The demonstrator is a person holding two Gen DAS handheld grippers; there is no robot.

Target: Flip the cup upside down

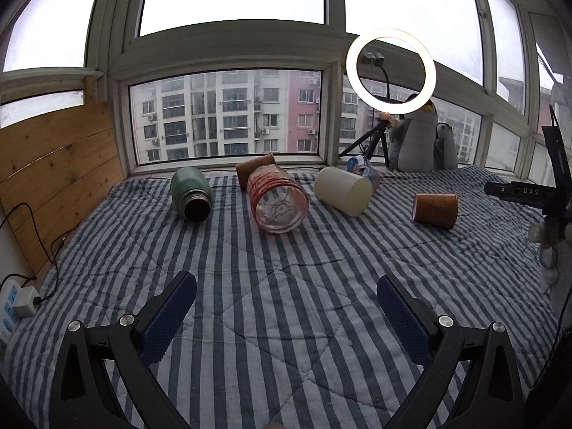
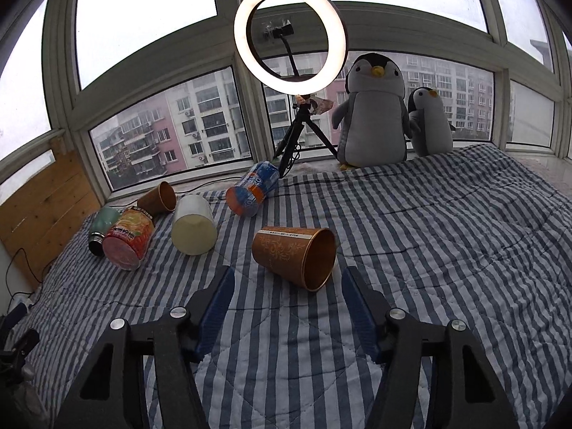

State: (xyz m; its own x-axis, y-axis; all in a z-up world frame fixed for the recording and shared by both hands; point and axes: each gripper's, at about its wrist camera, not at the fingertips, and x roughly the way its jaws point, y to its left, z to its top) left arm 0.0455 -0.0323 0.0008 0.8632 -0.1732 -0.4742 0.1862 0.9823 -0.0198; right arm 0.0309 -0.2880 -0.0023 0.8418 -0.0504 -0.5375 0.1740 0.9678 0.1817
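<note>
A brown paper cup (image 2: 293,255) with a gold pattern lies on its side on the striped quilt, mouth toward the lower right. It also shows in the left wrist view (image 1: 435,210). My right gripper (image 2: 287,279) is open and empty, its fingertips just short of the cup on either side. My left gripper (image 1: 286,287) is open and empty over bare quilt, well short of the row of containers. A second brown cup (image 2: 158,197) lies on its side near the window, also visible in the left wrist view (image 1: 255,168).
A green flask (image 1: 190,195), a red-labelled plastic bottle (image 1: 278,200), a cream cylinder (image 1: 343,191) and a blue bottle (image 2: 253,189) lie on the quilt (image 1: 286,321). A ring light on a tripod (image 2: 290,39) and two plush penguins (image 2: 375,107) stand by the window. A power strip (image 1: 10,309) lies at left.
</note>
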